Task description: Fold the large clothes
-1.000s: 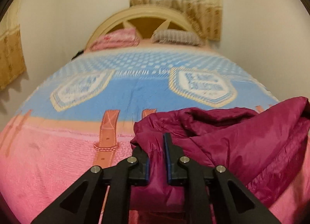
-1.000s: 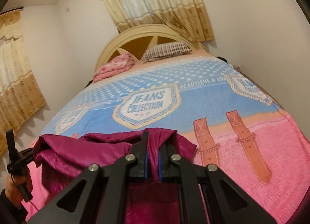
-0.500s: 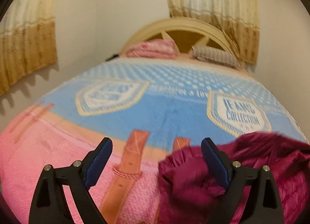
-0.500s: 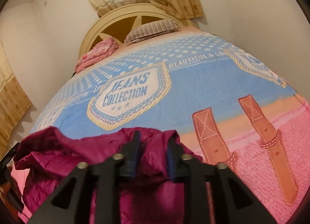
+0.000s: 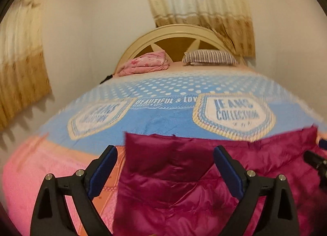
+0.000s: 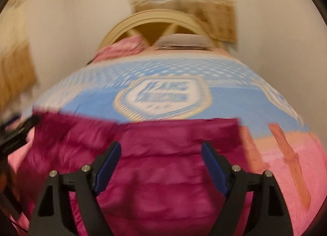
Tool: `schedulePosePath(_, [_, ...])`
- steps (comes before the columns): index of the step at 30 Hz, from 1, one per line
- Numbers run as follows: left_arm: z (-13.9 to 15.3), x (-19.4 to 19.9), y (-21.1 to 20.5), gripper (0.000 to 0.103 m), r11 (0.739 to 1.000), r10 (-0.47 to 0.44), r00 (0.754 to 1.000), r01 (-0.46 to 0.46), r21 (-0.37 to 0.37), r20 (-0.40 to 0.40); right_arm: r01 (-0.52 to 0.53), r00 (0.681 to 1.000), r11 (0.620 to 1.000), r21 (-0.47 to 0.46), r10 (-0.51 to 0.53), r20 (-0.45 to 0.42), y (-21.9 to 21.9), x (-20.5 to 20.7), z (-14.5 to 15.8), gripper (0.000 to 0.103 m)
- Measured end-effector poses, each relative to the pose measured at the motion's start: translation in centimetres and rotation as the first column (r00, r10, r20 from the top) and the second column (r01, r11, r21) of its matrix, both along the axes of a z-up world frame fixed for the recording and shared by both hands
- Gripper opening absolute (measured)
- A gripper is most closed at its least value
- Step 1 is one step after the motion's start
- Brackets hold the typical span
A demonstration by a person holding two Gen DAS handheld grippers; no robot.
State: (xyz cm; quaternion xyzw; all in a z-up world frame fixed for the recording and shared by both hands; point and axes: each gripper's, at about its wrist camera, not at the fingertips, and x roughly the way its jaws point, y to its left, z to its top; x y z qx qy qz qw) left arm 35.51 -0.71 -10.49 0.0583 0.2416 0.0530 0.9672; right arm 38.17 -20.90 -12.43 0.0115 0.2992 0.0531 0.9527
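- Left wrist view: the left gripper [image 5: 165, 169] stands with its blue-padded fingers [image 5: 103, 169] wide apart, holding nothing. One second earlier these fingers were pinched on a fold of the jacket; half a second earlier they had already sprung apart.
- Right wrist view: the right gripper [image 6: 161, 166] also shows its fingers [image 6: 214, 167] spread and empty. One second ago they were closed on the fabric and half a second ago were only starting to part, so the right release came after the left. This frame is motion-blurred.
- Task object: the magenta jacket [image 5: 184, 185] now lies flat on the bedspread [image 5: 163, 117] across the lower half of both frames, its far edge forming a fairly straight line. Earlier it hung bunched and lifted between the two grippers.
- Relation to fingers, left view: the jacket fills the gap between the fingers and runs on to the lower right of the frame; its left edge lies just inside the left finger. Whether the fingertips touch the cloth cannot be told.
- Relation to fingers, right view: the jacket [image 6: 163, 174] spans the lower centre, extending beyond both fingers, further towards the lower left.
- Interpretation: both releases suggest a laying-out or fold step has just ended; a fresh grasp on an edge or sleeve probably comes next.
- Background: pillows [image 5: 210, 57] lie by the headboard [image 5: 173, 31] at upper centre, well apart from the jacket.
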Motion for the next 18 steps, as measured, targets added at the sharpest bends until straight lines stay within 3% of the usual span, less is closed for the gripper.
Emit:
schedulePosePath(4, [-2.2, 2.7, -0.7, 0.095, 0.999, 0.000, 0.998, 0.002, 0.033, -0.060, 0.008, 0.999, 0.998, -0.058, -0.010, -0.039, 0.9, 2.3, -1.7, 0.082])
schedulePosePath(9, [-5.7, 6.0, 0.6, 0.095, 0.998, 0.027, 0.984, -0.035, -0.043, -0.178, 0.059, 0.992, 0.996, -0.063, -0.066, -0.111, -0.8, 3.9, -4.7, 0.082])
schedulePosePath(18, [-7.7, 7.2, 0.4, 0.096, 0.995, -0.012, 0.974, -0.010, -0.097, -0.226, 0.093, 0.986, 0.995, -0.020, -0.095, -0.138, -2.0, 4.1, -6.2, 0.083])
